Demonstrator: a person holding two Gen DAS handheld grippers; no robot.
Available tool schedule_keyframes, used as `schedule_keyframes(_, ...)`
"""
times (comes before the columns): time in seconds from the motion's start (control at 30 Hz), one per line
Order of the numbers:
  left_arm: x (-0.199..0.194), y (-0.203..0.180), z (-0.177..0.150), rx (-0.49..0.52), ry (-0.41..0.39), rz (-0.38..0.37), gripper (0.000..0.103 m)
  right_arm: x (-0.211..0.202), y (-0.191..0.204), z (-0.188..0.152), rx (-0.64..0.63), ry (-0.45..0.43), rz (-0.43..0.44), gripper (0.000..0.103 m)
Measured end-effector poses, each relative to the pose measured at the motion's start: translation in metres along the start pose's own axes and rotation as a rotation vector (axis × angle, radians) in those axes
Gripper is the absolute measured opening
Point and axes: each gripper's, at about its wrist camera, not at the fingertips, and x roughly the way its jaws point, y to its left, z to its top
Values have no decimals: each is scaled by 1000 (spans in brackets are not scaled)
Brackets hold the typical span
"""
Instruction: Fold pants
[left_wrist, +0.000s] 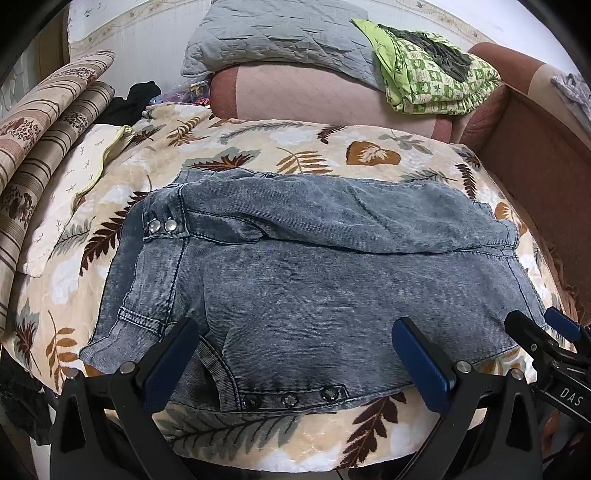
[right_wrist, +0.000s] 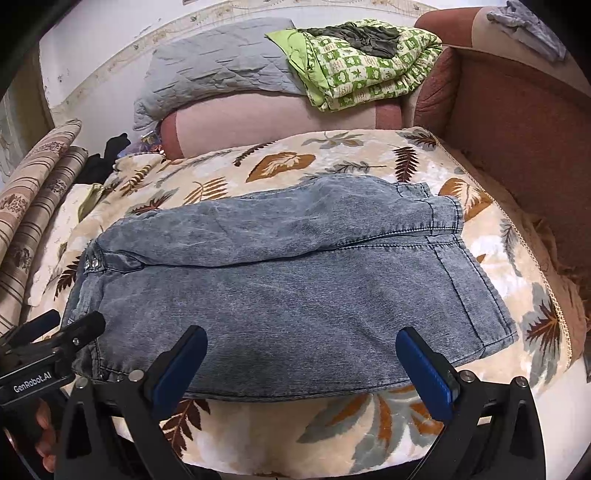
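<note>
The pants (left_wrist: 295, 280), a pair in washed grey-blue denim, lie folded across a leaf-patterned blanket (left_wrist: 306, 147) that covers the bed. They run left to right, with the waistband and its two metal snaps (left_wrist: 160, 226) at the left end and the hemmed edge (right_wrist: 476, 295) at the right. One layer lies doubled over the far half, its long edge running along the middle of the bundle. A strip with three dark snap buttons (left_wrist: 290, 399) sits on the near edge, close to the left tool.

The left tool (left_wrist: 295, 363) hangs just over the near edge of the pants, its blue-padded fingers spread wide apart with denim showing between them and nothing gripped. The right tool (right_wrist: 301, 365) hovers the same way further right along that near edge, fingers also wide apart and empty. Each tool shows in the corner of the other's view, and part of a hand (right_wrist: 42, 439) shows beneath the left one.

Beyond the blanket a pink bolster cushion (left_wrist: 325, 99) lies against the far side, with a grey quilted pillow (left_wrist: 280, 33) on top of it and a folded green checked quilt (left_wrist: 436, 77) to its right. Striped rolled bedding (left_wrist: 40, 140) lies at the far left, with a dark garment (left_wrist: 129, 101) beside it. A brown upholstered frame (right_wrist: 517, 122) borders the right side.
</note>
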Motion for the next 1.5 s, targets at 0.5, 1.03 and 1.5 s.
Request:
schedule_keyframes(0.5,1,6,0,-14,6,-6,103,5,-1,1,4,17,19,103)
schedule_keyframes(1.03,48,187,-41,-655,162,61,103,50,-252,-41,813,179,209,103)
schedule_keyframes(1.5,45,204,-47,-712,176,108,45,56,-262,-40,808,147,234,82)
